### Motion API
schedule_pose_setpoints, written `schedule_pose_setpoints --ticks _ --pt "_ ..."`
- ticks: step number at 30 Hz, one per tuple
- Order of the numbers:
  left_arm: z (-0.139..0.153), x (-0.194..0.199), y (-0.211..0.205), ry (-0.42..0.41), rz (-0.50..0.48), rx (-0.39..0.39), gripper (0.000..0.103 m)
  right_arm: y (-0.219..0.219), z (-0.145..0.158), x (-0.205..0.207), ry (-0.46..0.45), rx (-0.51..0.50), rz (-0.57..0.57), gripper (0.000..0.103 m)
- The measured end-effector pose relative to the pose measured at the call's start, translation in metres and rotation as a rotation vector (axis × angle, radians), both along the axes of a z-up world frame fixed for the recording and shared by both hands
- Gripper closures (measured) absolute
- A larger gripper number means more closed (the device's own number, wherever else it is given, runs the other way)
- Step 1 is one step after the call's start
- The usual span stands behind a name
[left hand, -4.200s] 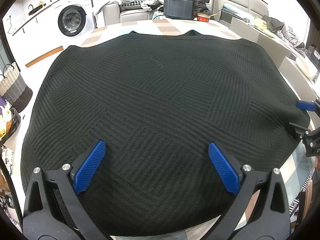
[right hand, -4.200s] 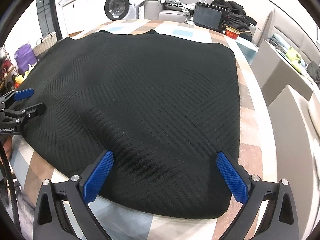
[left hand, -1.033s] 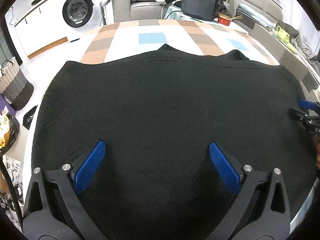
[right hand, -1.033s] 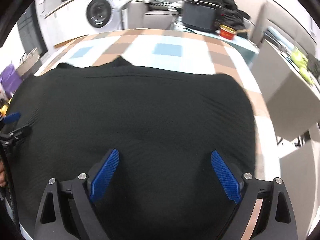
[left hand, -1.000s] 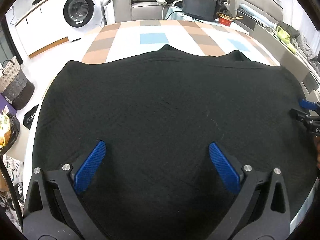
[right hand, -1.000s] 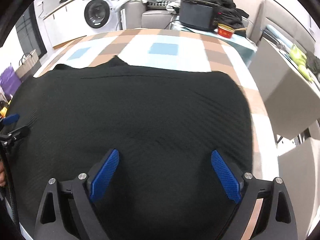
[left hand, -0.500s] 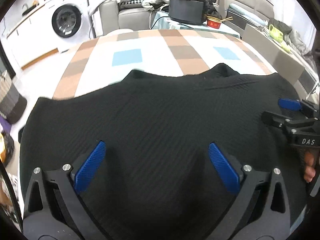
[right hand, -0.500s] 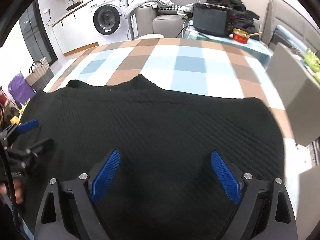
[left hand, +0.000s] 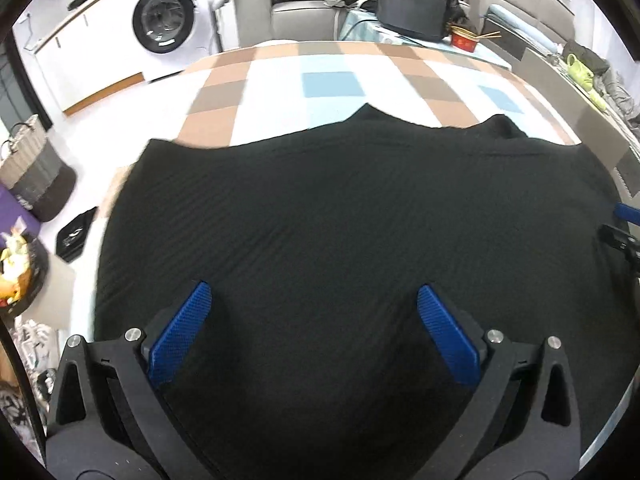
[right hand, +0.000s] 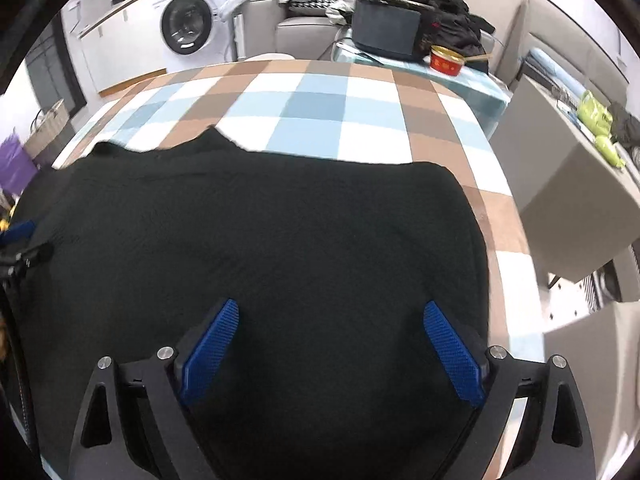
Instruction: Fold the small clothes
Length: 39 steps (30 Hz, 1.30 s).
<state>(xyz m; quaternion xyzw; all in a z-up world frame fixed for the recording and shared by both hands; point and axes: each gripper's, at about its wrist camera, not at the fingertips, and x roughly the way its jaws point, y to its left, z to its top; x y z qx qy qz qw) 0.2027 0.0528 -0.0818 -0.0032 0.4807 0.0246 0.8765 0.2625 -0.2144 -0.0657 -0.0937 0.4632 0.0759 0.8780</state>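
Fingers [left hand: 180, 336] on your left gripper [left hand: 314, 334] and right gripper [right hand: 330, 342] both stand wide, gripping nothing, over the near part of the black knit sweater [left hand: 340, 220], which lies spread on the checked surface [right hand: 320, 112]. Close without catching the hem and you'll likely drag one layer or bunch the knit. Since a second ago the sweater's far edge has drawn nearer, baring more checks beyond it

We have two close fisheye views, each looking forward along its gripper's fingers, down over the black garment [left hand: 320, 220] toward the washing machine [left hand: 168, 20]; both share the garment [right hand: 260, 240], checked tablecloth [right hand: 312, 108] and machine [right hand: 188, 32]
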Motion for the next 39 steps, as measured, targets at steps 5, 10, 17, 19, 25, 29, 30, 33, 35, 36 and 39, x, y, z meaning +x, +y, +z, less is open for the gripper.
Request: schedule_pose_setpoints --ticks 5,10,17,19,25,29,30,33,35,36,39 --pt "0.009 -0.055 0.013 -0.005 -0.004 0.011 0.001 0.012 0.002 -0.042 0.001 0.065 0.094 0.008" --pt "0.005 -0.098 0.016 -0.009 -0.020 0.046 0.001 0.030 -0.013 -0.072 0.006 0.015 0.173 0.008" --pt "-0.001 -0.169 0.041 -0.017 0.058 -0.014 0.001 0.009 -0.012 -0.105 -0.009 -0.009 0.150 0.008" --pt "0.000 -0.184 0.042 -0.031 0.068 -0.026 0.001 0.006 -0.007 -0.122 -0.028 -0.010 0.148 0.008" --pt "0.011 -0.212 0.025 -0.107 0.041 -0.056 0.001 0.027 -0.005 -0.162 -0.037 0.066 0.208 0.008" --pt "0.014 -0.222 -0.005 -0.136 -0.065 -0.043 0.001 0.053 -0.016 -0.174 -0.032 0.028 0.267 0.008" --pt "0.014 -0.219 -0.009 -0.131 -0.075 -0.037 0.001 0.058 -0.020 -0.175 -0.024 0.014 0.278 0.008" --pt "0.006 -0.223 -0.013 -0.103 -0.078 -0.038 0.001 0.058 -0.026 -0.179 -0.037 -0.010 0.301 0.008" --pt "0.002 -0.230 -0.011 -0.102 -0.071 -0.041 0.001 0.043 -0.026 -0.183 -0.019 0.002 0.292 0.008" --pt "0.001 -0.230 -0.012 -0.105 -0.072 -0.037 0.001 0.037 -0.026 -0.186 -0.019 0.000 0.287 0.008" --pt "0.001 -0.231 -0.013 -0.122 -0.070 -0.026 0.001 0.010 -0.025 -0.199 -0.024 -0.014 0.252 0.008"
